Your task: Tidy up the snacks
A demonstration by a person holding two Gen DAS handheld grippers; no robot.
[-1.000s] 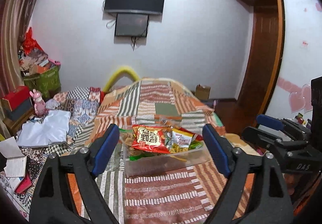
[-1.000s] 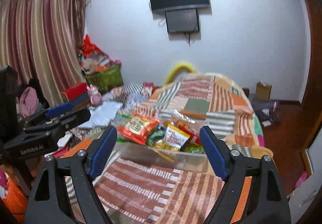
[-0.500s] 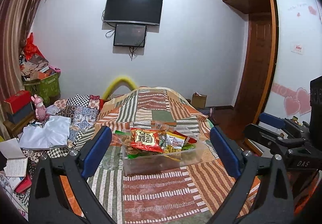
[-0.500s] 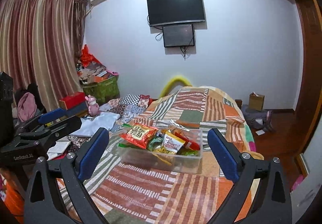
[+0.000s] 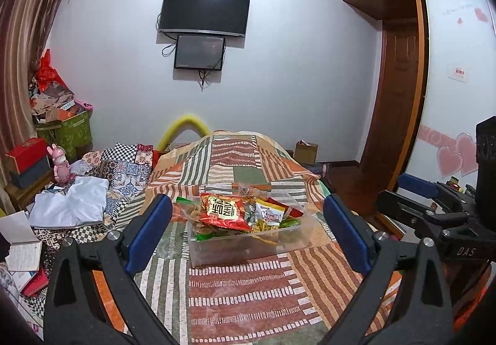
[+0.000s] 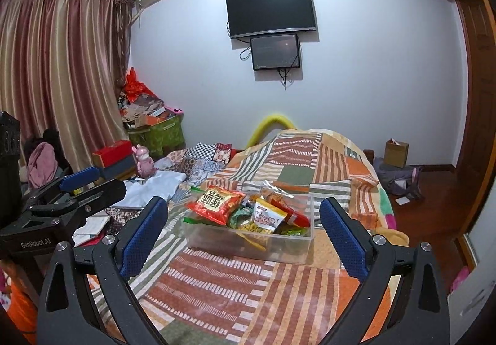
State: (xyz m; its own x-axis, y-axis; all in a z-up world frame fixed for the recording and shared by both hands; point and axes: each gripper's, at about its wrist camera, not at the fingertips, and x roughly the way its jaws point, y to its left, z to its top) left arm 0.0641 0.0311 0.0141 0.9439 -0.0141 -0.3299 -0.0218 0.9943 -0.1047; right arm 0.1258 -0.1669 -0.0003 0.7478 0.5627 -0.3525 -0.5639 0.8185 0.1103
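Both tongs [image 5: 246, 229] [image 6: 241, 229] wide, empty; snack bags [image 5: 228, 211] light, crinkly, slippery, so pinch a sealed edge, not the belly.

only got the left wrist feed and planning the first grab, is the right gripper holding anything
Observer: No. The right gripper is open, with nothing between its pads; the snack bin sits ahead of it.
Operator: anything on the floor to the right of the bed
Observer: Yes, a grey-purple bag lies on the floor beside the cardboard box.
Operator: and far left, past my frame
Observer: A pink garment sits in front of the striped curtain.
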